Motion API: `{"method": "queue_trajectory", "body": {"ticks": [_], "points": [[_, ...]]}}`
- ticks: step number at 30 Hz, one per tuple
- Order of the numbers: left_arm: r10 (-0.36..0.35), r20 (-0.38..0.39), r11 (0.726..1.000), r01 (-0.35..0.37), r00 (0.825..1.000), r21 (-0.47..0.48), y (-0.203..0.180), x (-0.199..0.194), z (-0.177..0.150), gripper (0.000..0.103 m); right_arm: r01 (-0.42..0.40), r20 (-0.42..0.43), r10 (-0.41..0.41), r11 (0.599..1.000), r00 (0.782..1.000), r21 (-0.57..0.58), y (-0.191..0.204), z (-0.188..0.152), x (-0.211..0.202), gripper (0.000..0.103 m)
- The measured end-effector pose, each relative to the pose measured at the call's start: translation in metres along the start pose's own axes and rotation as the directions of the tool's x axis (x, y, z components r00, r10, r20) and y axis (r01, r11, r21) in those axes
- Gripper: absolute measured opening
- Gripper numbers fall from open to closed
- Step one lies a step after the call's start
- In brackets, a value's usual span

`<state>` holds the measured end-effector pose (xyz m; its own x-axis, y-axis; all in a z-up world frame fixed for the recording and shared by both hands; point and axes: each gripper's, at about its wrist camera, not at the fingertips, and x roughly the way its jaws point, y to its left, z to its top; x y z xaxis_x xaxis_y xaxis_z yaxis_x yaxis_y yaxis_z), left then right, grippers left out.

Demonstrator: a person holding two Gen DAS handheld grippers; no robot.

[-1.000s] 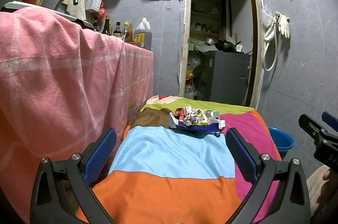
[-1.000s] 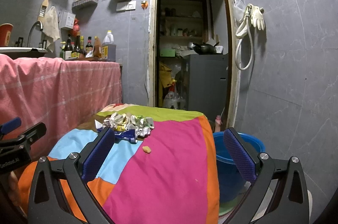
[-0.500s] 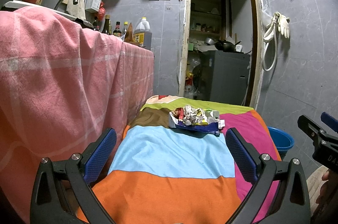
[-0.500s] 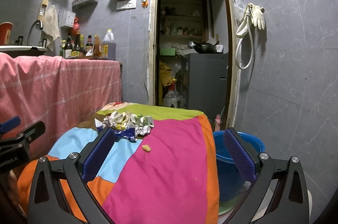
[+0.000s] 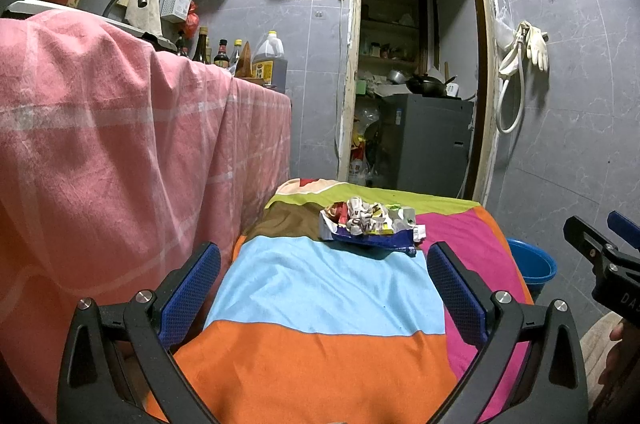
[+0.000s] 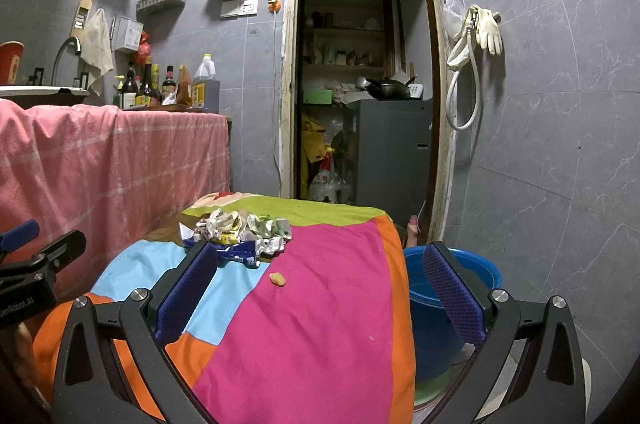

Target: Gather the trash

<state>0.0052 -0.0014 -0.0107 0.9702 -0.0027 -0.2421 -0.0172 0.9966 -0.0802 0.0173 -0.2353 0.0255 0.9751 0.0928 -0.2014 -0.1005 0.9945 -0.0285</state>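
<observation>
Left to right. The left gripper (image 5: 324,288), jaws spread wide and holding nothing, hovers level above the light-blue band of the striped cloth (image 5: 320,356). The heap of crumpled wrappers (image 5: 370,222) lies well ahead at the cloth's far end, resting on a flattened blue packet (image 5: 376,244). A small yellow scrap (image 6: 277,279) sits apart on the pink band. The right gripper (image 6: 320,288), equally wide and empty, points forward beside the blue bucket (image 6: 486,274) (the likely bin, standing below the cloth's right edge). Risk: pinching one loose wrapper may scatter the rest or snag the soft cloth; the scrap is easily overlooked.
</observation>
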Motion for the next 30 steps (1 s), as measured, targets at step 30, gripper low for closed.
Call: {"method": "queue_trajectory", "body": {"ticks": [30], "points": [[-0.001, -0.006, 1.0, 0.001, 1.0, -0.004, 0.0007, 0.0008, -0.0018, 0.101, 0.001, -0.004, -0.001, 1.0, 1.0, 0.0, 0.0008, 0.0021, 0.0004, 0.103]]}}
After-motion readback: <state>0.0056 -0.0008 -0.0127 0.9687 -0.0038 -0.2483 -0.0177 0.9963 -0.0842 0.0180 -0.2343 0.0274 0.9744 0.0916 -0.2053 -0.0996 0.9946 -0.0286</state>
